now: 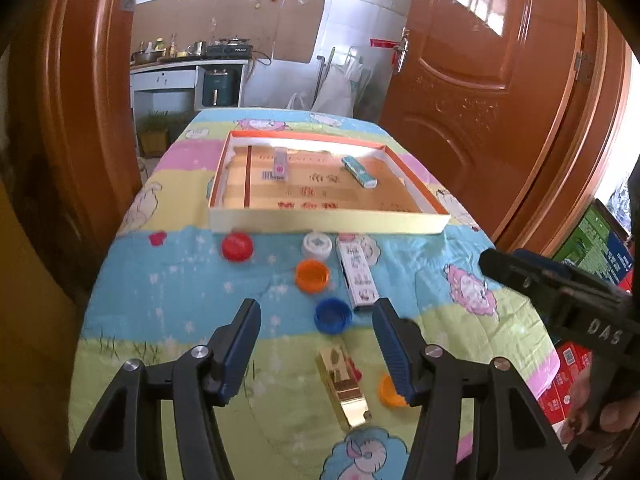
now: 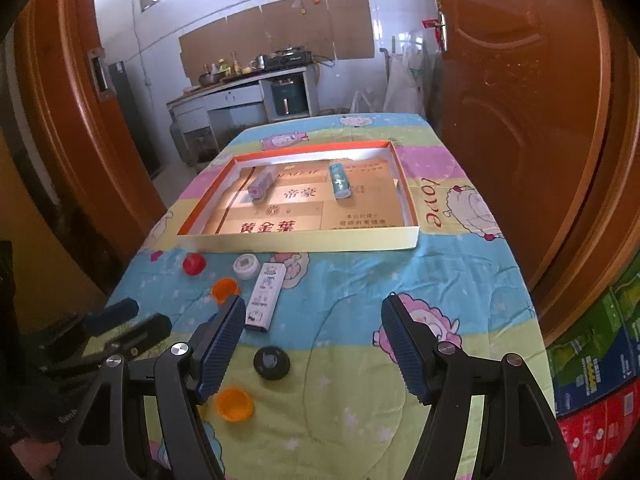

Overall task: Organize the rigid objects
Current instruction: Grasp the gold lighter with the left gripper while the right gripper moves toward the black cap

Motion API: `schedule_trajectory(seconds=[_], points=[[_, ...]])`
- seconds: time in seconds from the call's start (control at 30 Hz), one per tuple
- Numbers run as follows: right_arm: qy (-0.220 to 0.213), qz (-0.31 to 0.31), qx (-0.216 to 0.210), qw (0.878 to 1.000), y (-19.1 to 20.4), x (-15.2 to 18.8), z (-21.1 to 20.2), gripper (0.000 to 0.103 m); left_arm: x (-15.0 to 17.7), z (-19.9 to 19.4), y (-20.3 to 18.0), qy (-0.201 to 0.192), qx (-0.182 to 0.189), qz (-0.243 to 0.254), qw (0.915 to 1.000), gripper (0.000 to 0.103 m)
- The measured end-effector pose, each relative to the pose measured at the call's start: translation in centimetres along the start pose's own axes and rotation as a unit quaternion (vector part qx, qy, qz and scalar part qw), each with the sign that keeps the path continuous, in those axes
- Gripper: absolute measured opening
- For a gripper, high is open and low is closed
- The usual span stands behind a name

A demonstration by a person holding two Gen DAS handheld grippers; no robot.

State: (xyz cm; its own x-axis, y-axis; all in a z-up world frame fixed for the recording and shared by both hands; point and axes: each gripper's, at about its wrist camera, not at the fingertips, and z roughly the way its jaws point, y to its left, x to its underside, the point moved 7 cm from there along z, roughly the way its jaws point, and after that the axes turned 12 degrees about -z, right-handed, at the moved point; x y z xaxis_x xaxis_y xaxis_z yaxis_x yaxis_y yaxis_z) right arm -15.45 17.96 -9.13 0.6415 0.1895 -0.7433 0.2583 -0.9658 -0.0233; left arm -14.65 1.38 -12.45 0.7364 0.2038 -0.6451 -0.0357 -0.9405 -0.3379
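Note:
A shallow cardboard tray (image 1: 320,222) (image 2: 304,244) lies on the table with a pink box (image 1: 280,162) (image 2: 261,185) and a teal box (image 1: 359,171) (image 2: 339,180) inside. In front of it lie a red cap (image 1: 237,246) (image 2: 193,264), a white cap (image 1: 317,244) (image 2: 245,266), an orange cap (image 1: 312,276) (image 2: 225,289), a blue cap (image 1: 332,315), a white box (image 1: 357,276) (image 2: 265,297), a gold box (image 1: 342,384), a second orange cap (image 1: 387,391) (image 2: 234,403) and a black cap (image 2: 272,362). My left gripper (image 1: 316,346) is open above the gold box. My right gripper (image 2: 314,344) is open, empty, right of the black cap.
A cartoon-print cloth (image 1: 200,280) (image 2: 400,360) covers the table. Brown doors (image 1: 500,100) (image 2: 540,120) flank it. Stacked cartons (image 2: 592,360) stand at the right. The right gripper's body (image 1: 560,300) shows at the left view's right edge.

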Motion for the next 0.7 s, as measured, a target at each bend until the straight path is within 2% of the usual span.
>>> schedule_trajectory(seconds=[0.43,0.7], points=[[-0.009,-0.008,0.004,1.0,0.7,0.8,-1.7,0.072,3.9,2.1,-0.4,0.035,0.001,-0.002,0.9994,0.058],[-0.002,0.0,0.004,1.0,0.0,1.4,-1.5,0.072,4.8,3.7,0.6,0.043,-0.024,-0.01,0.9987,0.048]])
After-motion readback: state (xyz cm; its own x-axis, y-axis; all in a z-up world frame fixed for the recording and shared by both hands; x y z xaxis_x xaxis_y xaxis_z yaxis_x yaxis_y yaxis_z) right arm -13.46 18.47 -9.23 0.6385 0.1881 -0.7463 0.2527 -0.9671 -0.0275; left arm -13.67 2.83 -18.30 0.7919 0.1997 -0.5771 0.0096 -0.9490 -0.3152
